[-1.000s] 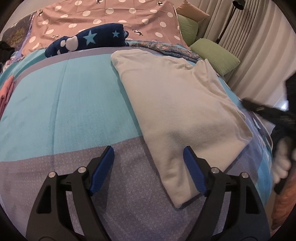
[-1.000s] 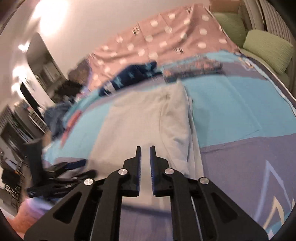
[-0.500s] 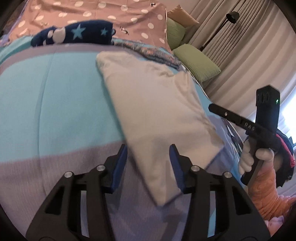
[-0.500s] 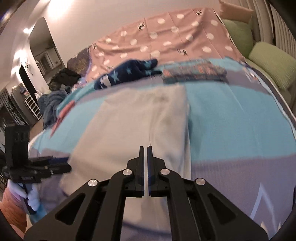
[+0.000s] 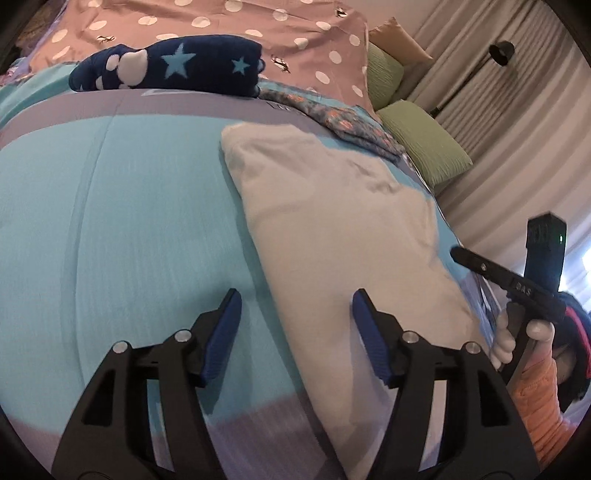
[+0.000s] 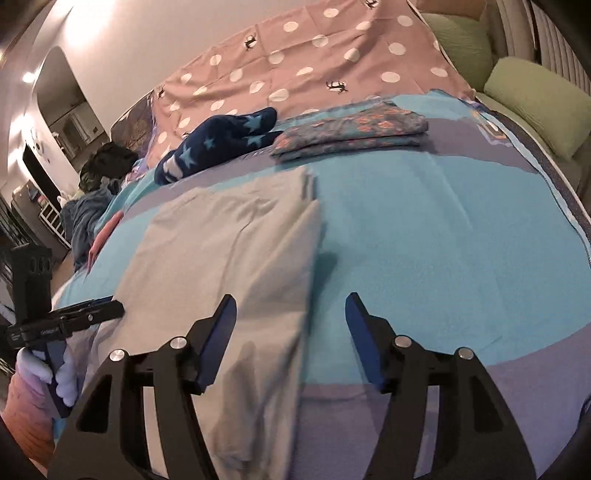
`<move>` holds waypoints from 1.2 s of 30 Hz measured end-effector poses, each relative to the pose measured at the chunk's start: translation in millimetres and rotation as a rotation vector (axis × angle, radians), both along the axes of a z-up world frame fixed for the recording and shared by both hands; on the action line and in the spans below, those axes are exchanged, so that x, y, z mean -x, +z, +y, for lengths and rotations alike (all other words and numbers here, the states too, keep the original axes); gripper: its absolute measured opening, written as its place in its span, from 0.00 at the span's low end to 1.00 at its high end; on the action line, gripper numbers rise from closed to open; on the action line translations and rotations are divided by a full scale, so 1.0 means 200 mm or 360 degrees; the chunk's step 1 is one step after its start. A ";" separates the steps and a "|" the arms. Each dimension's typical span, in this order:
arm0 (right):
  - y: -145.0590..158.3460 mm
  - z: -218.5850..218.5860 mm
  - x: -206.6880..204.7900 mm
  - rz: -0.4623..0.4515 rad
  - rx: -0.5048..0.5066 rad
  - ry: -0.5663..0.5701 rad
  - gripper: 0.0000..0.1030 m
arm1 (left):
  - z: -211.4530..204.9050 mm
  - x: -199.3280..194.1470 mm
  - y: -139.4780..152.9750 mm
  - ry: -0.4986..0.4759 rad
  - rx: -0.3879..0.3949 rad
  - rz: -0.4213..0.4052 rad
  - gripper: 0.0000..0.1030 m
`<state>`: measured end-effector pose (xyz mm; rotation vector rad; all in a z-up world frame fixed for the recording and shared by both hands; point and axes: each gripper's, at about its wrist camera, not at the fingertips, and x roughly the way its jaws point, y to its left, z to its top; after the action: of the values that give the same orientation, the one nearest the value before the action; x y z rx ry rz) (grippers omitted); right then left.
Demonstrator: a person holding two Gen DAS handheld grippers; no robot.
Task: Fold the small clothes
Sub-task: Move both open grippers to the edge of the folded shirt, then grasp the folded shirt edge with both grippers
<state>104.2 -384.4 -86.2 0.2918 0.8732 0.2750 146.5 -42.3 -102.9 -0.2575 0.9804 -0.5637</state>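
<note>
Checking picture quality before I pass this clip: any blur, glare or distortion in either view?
Left wrist view: fisheye bends the bed; white garment fairly sharp. Right wrist view: garment's near edge smeared by motion; glare on the wall at upper left.

the pale garment point(image 5: 332, 229) is soft matt cloth, the turquoise bedcover point(image 5: 140, 221) a finely ribbed matt weave, the star-print item point(image 5: 177, 66) fleecy, and the left gripper point(image 5: 293, 302) matt black plastic with ridged blue pads point(image 5: 221, 332) and shiny metal screws point(image 5: 182, 336).
</note>
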 end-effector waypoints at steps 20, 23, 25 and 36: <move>-0.15 0.13 -0.45 0.0050 -0.0306 0.0407 0.44 | -0.10 -0.37 -0.12 -0.0123 0.0282 0.0003 0.44; -0.14 0.16 -0.43 0.0029 -0.0262 0.0407 0.27 | -0.11 -0.36 -0.11 -0.0070 0.0190 -0.0039 0.31; -0.10 0.19 -0.40 -0.0017 -0.0174 0.0395 0.19 | -0.15 -0.32 -0.07 -0.0067 0.0083 -0.0113 0.24; 0.28 0.28 -0.09 -0.0454 0.0111 0.0255 0.14 | -0.28 -0.07 0.35 -0.0041 -0.0197 -0.0548 0.17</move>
<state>121.3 -329.3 -30.9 0.1135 0.6231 0.4233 161.4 -99.3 -32.9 -0.0341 0.6815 -0.5469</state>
